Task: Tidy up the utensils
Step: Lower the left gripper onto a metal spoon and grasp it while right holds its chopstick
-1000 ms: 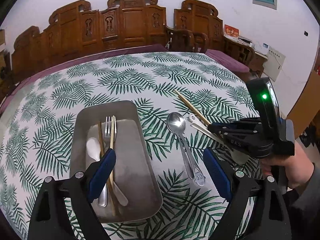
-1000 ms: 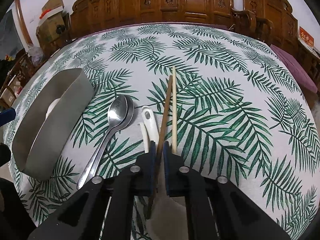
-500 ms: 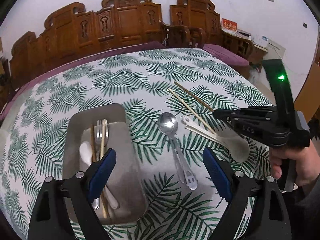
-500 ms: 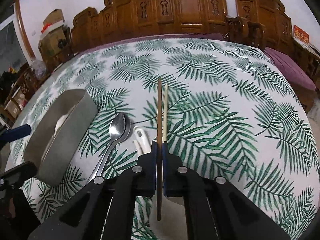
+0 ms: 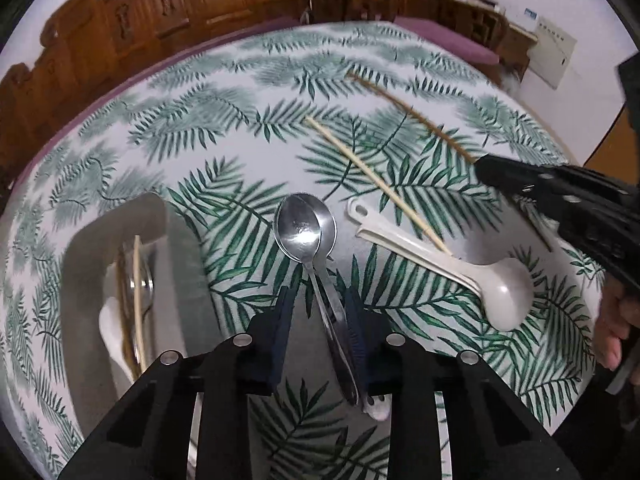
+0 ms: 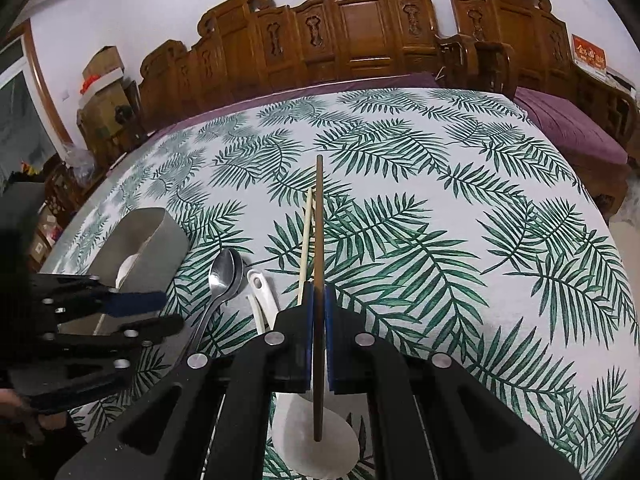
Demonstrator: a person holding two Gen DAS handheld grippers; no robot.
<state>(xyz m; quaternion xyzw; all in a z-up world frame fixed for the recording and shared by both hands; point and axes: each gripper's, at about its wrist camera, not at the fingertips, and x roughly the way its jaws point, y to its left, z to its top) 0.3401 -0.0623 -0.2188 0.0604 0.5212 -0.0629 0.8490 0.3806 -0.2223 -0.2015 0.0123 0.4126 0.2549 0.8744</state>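
Note:
Two stacked metal spoons (image 5: 306, 228) lie on the leaf-print cloth, and their handles run between the fingers of my left gripper (image 5: 320, 298). Its jaws are closing; the left pad still stands clear of the handles. My right gripper (image 6: 319, 290) is shut on a dark brown chopstick (image 6: 319, 216), held off the cloth. In the left wrist view that gripper (image 5: 486, 166) comes in from the right with the chopstick (image 5: 404, 102). A pale chopstick (image 5: 372, 178) and white plastic spoons (image 5: 444, 266) lie between the two grippers. The metal tray (image 5: 180, 264) on the left holds chopsticks, a fork and a white spoon.
Carved wooden chairs (image 6: 360, 28) line the table's far side, with a purple cushion (image 6: 572, 128) at the right. A person's hand (image 5: 616, 320) holds the right gripper near the table's right edge. Boxes (image 6: 100, 80) are stacked at the far left.
My left gripper has dropped and shifted right from beside the tray to the metal spoons, and its jaws have narrowed around the handles. The right gripper has raised the dark chopstick away from the pale one.

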